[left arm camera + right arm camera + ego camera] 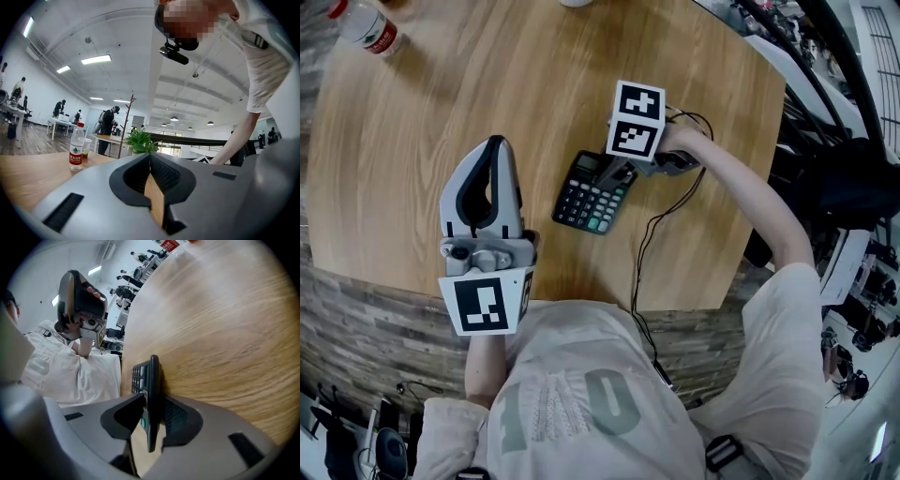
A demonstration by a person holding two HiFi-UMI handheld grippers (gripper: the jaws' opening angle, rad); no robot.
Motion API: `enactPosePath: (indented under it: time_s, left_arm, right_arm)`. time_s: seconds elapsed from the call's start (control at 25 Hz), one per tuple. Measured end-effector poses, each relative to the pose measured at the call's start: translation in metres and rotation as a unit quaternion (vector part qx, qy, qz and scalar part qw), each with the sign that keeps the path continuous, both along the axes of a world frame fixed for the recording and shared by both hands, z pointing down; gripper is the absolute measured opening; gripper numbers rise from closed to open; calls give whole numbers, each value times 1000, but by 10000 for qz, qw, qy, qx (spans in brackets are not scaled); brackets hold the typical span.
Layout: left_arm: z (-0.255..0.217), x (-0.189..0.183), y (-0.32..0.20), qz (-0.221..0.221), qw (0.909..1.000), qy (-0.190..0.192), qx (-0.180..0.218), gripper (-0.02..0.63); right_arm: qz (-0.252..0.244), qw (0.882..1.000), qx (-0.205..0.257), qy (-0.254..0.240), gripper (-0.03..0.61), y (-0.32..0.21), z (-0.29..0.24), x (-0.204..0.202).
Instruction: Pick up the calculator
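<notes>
A black calculator (pixel 593 192) with grey and green keys lies on the round wooden table (pixel 487 84), right of the middle. My right gripper (pixel 616 178) comes at its far right end from above and is shut on it. In the right gripper view the calculator (pixel 152 394) stands edge-on between the two pads, which press on its face and back. My left gripper (pixel 494 142) hangs over the table's near left part, well apart from the calculator. Its tips meet with nothing between them, as the left gripper view (pixel 150 157) also shows.
A water bottle (pixel 367 26) with a red label lies at the table's far left corner. A black cable (pixel 652 225) trails from the right gripper over the table's near edge. Chairs and gear crowd the floor to the right.
</notes>
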State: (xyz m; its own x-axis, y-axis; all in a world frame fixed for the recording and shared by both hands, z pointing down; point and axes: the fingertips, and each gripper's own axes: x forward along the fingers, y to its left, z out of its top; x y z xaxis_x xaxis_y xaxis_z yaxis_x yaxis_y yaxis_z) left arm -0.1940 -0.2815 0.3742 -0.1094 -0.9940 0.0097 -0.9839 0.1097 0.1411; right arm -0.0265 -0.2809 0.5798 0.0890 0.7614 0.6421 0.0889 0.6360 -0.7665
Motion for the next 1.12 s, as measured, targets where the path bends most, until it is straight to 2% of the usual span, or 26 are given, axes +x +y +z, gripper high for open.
enactPosePath:
  time_s: [0.16, 0.48, 0.6, 0.72, 0.8, 0.88, 1.04, 1.12]
  left_arm:
    - [-17, -3, 9, -86, 9998, -117, 112, 9]
    - [-50, 1, 35, -189, 9985, -355, 360, 9]
    - [-58, 7, 46, -193, 9981, -427, 403, 9]
    - [-65, 16, 59, -225, 9976, -491, 433, 9]
    - [-69, 20, 70, -259, 9974, -514, 429, 9]
    - [-77, 23, 77, -291, 9967, -622, 436, 9]
    - [-111, 26, 81, -334, 9920, -968, 742, 9]
    - [-127, 33, 82, -301, 9901, -1025, 910, 9]
  right_arm:
    - [-7, 9999, 76, -71, 120, 4, -2, 3]
    - [501, 9926, 754, -814, 114, 3, -25, 5]
    - [782, 9865, 979, -1059, 112, -2, -41, 1]
    - [1225, 9721, 1317, -1506, 112, -15, -65, -11]
    - [1652, 9548, 1572, -1910, 112, -21, -89, -22]
    - [2225, 9266, 1876, -2380, 112, -28, -121, -34]
    - [3275, 8433, 2664, -3326, 112, -43, -197, -44]
    - [3751, 7987, 2854, -3740, 112, -42, -237, -39]
